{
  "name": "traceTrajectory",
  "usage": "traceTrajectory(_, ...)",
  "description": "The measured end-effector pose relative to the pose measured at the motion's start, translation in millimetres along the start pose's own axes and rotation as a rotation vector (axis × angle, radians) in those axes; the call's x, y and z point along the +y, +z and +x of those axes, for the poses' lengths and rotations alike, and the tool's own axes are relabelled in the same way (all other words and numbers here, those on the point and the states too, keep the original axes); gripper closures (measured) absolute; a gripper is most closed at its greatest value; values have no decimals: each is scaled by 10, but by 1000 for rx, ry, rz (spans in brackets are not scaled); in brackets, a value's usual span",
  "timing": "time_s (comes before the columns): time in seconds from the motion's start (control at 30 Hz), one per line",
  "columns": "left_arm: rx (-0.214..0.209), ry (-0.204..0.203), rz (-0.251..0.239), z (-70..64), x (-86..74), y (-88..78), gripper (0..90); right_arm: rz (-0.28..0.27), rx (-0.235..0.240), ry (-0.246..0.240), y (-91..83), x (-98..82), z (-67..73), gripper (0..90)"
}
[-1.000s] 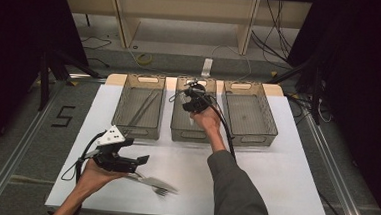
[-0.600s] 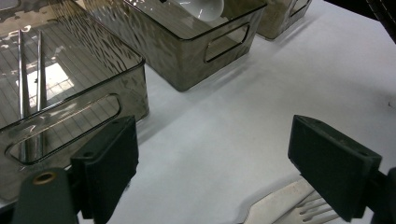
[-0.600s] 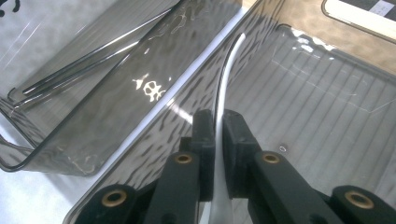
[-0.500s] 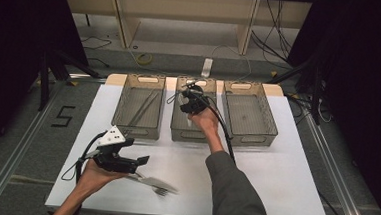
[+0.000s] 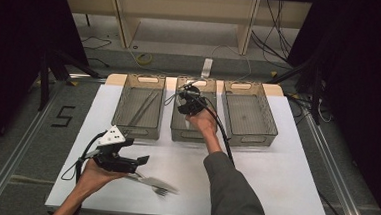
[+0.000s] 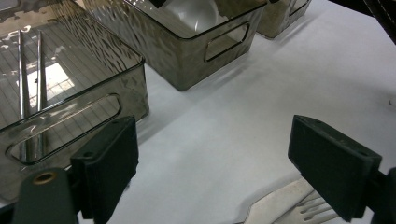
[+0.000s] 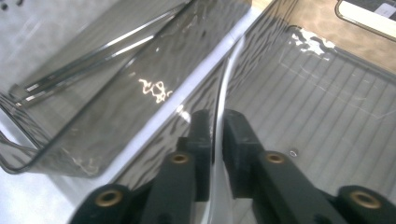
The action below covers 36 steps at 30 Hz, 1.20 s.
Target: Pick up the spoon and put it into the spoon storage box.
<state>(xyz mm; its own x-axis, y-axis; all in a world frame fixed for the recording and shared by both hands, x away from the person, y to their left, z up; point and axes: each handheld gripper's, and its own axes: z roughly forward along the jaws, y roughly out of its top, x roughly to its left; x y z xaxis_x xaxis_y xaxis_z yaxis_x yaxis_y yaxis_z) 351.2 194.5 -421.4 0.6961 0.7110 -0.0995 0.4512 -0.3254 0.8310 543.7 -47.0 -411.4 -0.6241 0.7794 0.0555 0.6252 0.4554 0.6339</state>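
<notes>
My right gripper [image 5: 186, 100] hangs over the middle bin [image 5: 193, 133], reached in from the front. Its jaws [image 7: 216, 116] have just been opening and stand slightly apart, open, with a thin silvery utensil [image 7: 215, 135], seen edge-on, still between them. At the front left my left gripper [image 5: 142, 163] is low over the table, jaws wide open [image 6: 210, 135]. A metal fork [image 5: 156, 185] lies on the white tabletop just beyond it, its tines [image 6: 299, 209] under the right jaw. Nothing is held there.
Three smoky clear bins stand in a row at the back of the white table [image 5: 274, 183]. The left bin [image 5: 138, 129] holds two metal chopsticks [image 6: 30, 93]; the right bin [image 5: 249, 136] looks bare. Cables trail from both grippers.
</notes>
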Motion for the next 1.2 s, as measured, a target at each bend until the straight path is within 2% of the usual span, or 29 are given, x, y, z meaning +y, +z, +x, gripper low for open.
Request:
traceTrajectory(0.3,5,5,7,16,1,-5,156,-24,11,19,-140,5,-61,635)
traceTrajectory(0.37,17,22,24,25,1,-3,156,-33,20,12,-196,-1,-75,608)
traceTrajectory(0.53,7,14,43,37,8,3,155,-59,42,-24,-355,-64,-53,497)
traceTrajectory(0.63,4,22,70,38,8,16,155,-80,70,-18,-453,-134,-25,452)
traceTrajectory(0.7,5,29,94,37,7,25,155,-104,102,-25,-529,-213,-1,437)
traceTrajectory(0.77,11,43,112,45,4,25,155,-119,112,-42,-608,-310,32,422)
traceTrajectory(0.87,7,29,148,81,-19,18,157,-136,127,-62,-730,-479,60,405)
traceTrajectory(0.97,9,57,195,87,-16,22,157,-140,148,-70,-830,-666,85,395)
traceTrajectory(1.07,7,66,217,91,-9,11,157,-148,149,-80,-915,-855,98,384)
traceTrajectory(1.2,1,71,239,113,-9,-3,159,-203,154,-70,-1057,-1100,76,376)
